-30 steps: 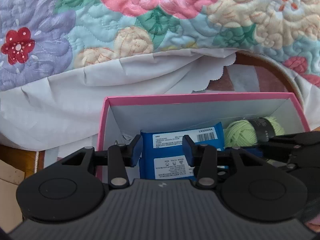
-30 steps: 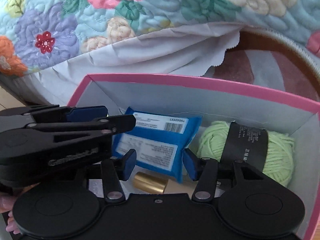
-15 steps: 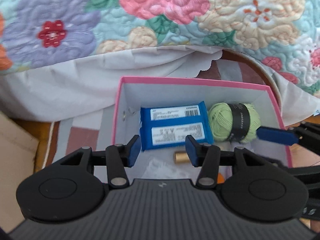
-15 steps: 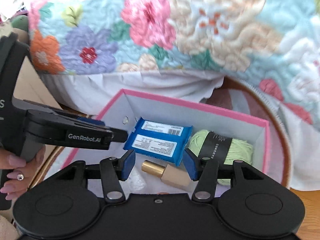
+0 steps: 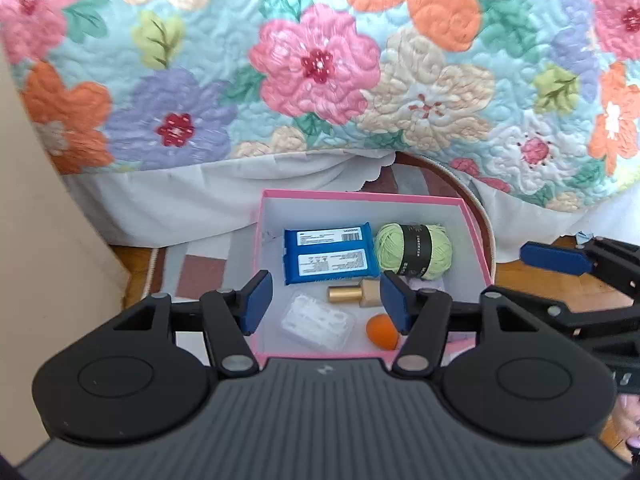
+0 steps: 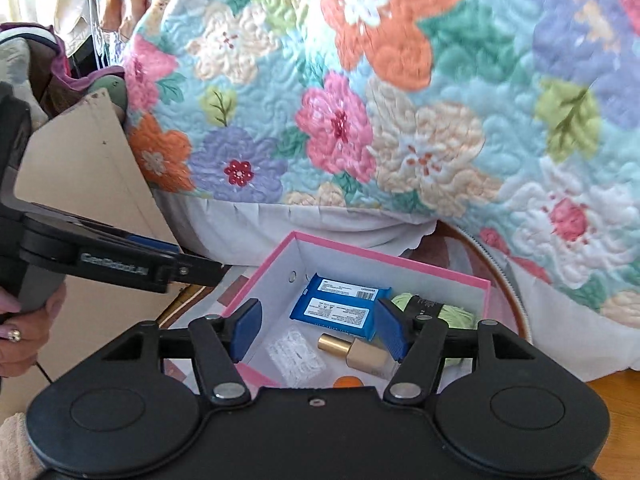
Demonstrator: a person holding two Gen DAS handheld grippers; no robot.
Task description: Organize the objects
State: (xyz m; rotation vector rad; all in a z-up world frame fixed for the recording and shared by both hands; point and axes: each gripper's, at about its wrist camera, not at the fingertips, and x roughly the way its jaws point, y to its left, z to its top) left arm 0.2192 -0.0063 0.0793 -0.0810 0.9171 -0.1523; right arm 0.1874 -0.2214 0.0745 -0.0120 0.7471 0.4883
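Note:
A pink box (image 5: 362, 196) (image 6: 388, 258) with white inner walls sits on the floor below both grippers. Inside lie a blue wipes packet (image 5: 330, 254) (image 6: 340, 310), a green yarn ball (image 5: 414, 252) (image 6: 456, 312), a gold-capped bottle (image 5: 354, 292) (image 6: 356, 350), a clear plastic case (image 5: 318, 322) (image 6: 296, 356) and an orange ball (image 5: 382, 330) (image 6: 348, 381). My left gripper (image 5: 326, 304) hangs above the box, jaws opening, nothing between them. My right gripper (image 6: 318, 332) is also above the box, jaws opening and empty. Each gripper shows at the edge of the other's view.
A flowered quilt (image 5: 320, 68) with a white sheet (image 5: 192, 196) hangs down behind the box. A beige cardboard panel (image 6: 88, 168) stands at the left. A striped mat (image 5: 200, 276) and wooden floor (image 5: 560, 280) lie under the box. A person's hand (image 6: 16, 332) holds the left gripper.
Both grippers have risen and pulled back from the box, so all its contents now show. Both pairs of jaws have spread wider.

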